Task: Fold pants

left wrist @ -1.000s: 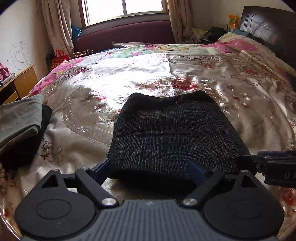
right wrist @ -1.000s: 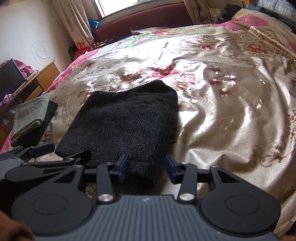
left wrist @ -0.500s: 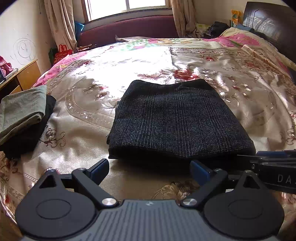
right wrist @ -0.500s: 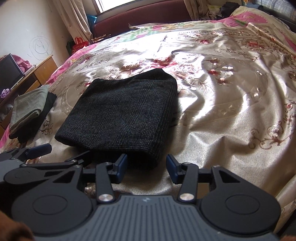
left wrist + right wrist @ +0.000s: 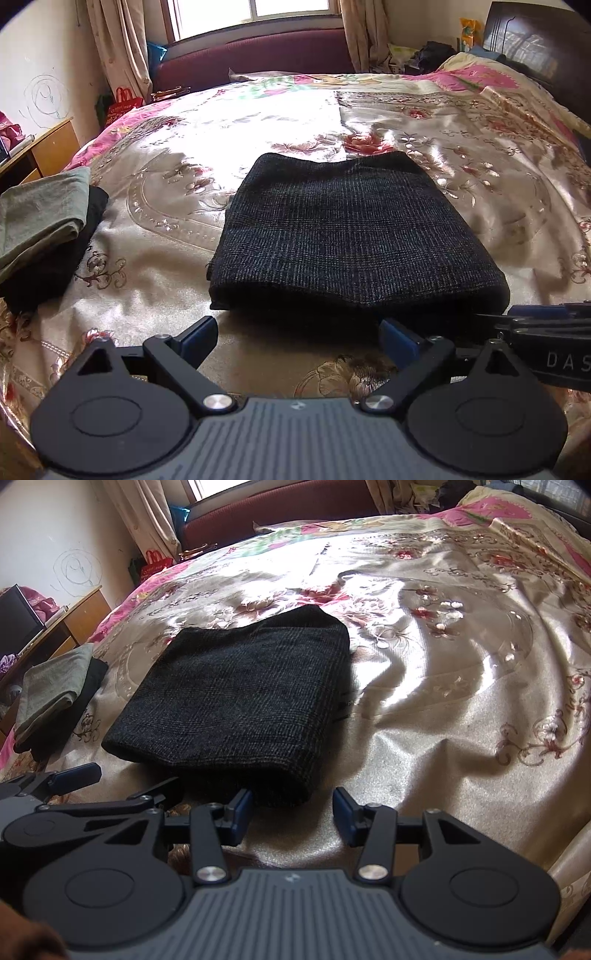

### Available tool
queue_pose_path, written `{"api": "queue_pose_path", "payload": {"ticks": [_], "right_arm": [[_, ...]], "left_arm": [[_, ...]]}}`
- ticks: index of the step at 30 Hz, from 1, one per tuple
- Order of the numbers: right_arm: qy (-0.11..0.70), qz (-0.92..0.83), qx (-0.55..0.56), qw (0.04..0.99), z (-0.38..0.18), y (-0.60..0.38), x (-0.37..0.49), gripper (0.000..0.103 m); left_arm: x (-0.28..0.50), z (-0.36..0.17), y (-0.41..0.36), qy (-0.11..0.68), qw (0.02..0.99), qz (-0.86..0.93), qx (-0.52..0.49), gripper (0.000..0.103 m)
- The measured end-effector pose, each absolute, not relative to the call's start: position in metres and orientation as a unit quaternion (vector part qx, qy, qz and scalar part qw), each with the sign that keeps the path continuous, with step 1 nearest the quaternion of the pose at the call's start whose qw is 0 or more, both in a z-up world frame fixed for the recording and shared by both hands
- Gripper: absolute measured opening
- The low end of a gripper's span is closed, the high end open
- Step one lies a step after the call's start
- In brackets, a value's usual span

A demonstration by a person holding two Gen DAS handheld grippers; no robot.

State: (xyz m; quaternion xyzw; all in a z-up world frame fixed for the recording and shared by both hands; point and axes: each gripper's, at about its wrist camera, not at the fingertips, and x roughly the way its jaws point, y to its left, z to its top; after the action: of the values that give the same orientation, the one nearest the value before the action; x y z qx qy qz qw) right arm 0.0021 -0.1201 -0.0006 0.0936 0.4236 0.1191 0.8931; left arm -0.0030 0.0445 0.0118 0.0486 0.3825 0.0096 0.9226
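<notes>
Dark checked woven pants (image 5: 351, 236) lie folded flat on your floral satin bedspread (image 5: 498, 177); your left gripper (image 5: 297, 338) and right gripper (image 5: 291, 808) hover just short of them, fingers spread

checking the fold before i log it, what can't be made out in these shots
- Underside and inner layers of the folded pants: hidden by the top layer, both views.
- Garments under the grey-green one in the side pile: covered; left wrist view cuts them off.
- Right claw in left view: cut off.
</notes>
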Motion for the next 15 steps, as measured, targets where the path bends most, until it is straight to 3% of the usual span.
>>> {"api": "queue_pose_path", "payload": {"ticks": [15], "right_arm": [[0.425,0.12,0.098,0.892,-0.0034,-0.1217,0.0011,0.049]], "left_arm": [[-0.0056,0.011,0.0446,0.377,0.925,0.013,0.051,0.103]]}}
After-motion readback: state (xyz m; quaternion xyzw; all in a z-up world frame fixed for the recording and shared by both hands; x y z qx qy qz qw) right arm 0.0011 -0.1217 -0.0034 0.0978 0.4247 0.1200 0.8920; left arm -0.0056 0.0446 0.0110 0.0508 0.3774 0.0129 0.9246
